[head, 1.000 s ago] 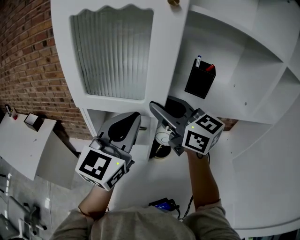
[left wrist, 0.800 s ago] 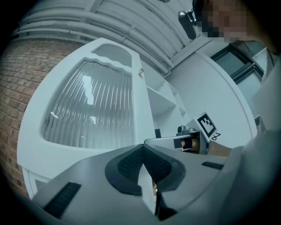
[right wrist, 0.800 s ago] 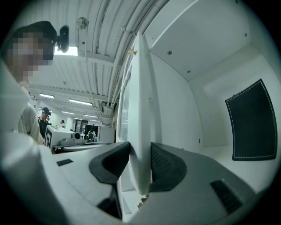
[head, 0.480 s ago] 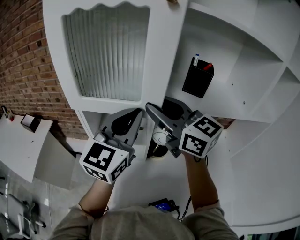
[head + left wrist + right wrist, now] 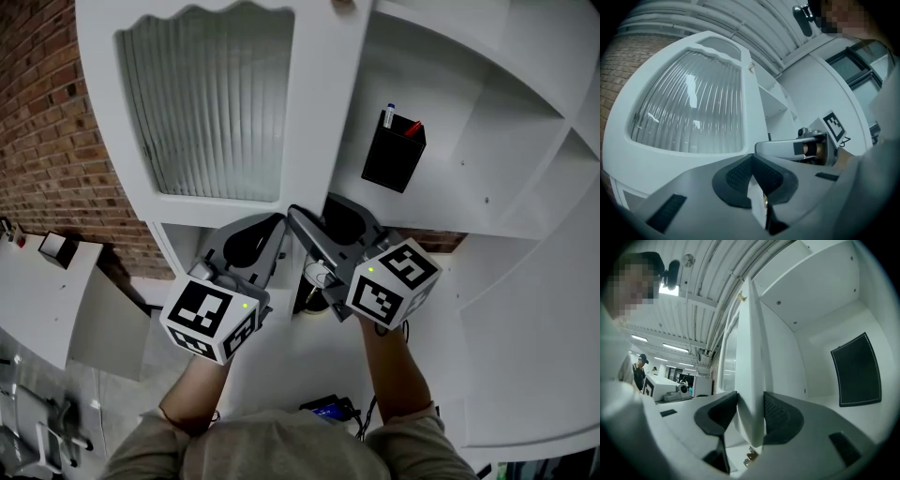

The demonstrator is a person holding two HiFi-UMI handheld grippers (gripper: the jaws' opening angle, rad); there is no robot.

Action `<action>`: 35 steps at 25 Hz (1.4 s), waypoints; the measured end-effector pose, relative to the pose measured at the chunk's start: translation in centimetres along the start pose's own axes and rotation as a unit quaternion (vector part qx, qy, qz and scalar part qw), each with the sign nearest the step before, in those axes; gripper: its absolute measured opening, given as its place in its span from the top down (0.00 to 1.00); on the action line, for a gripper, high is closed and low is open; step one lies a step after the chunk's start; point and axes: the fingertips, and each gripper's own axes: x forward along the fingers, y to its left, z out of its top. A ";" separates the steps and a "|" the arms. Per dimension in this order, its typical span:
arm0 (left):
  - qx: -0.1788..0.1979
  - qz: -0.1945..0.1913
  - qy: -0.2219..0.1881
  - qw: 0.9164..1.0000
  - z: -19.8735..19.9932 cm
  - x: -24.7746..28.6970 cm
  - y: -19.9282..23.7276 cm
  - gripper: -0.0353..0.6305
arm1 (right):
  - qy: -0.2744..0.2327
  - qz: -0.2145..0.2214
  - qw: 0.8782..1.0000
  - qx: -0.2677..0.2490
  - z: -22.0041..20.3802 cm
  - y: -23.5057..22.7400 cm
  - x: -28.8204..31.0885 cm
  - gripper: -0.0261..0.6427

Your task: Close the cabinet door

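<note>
Open white ribbed-glass cabinet door (image 5: pixel 319 112)
Its edge sits unclamped between the jaws of the right hand-held gripper (image 5: pixel 750 413), which have just been opening; the left hand-held gripper (image 5: pixel 751 161), jaws together, is near that edge

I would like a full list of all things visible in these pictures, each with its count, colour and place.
cabinet: one, white, top and right.
door: one, white with ribbed glass, open, left of the shelves.
pen holder: one, black, on a shelf, pens inside.
brick wall: one, red-brown, far left.
table: one, white, lower left.
blue thing: one, bottom centre, cabled.
bystander: one, dark cap, far back in the right gripper view.
left claw: one, grey, shut, by the door's lower edge.
right claw: one, grey, door edge between its jaws, which have just been opening.
</note>
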 end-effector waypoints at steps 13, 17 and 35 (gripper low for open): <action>-0.001 0.005 0.006 1.000 -0.3 0.5 0.4 0.94 | -0.035 -0.155 0.986 -0.047 0.4 -1.1 -1.7 0.69; 0.000 0.010 0.006 1.000 -0.4 0.7 0.7 0.94 | -0.036 -0.160 0.985 -0.051 0.4 -1.1 -1.9 0.70; 0.002 0.014 0.011 1.000 -0.4 1.0 0.8 0.94 | -0.032 -0.201 0.977 -0.063 0.0 -1.0 -2.4 0.84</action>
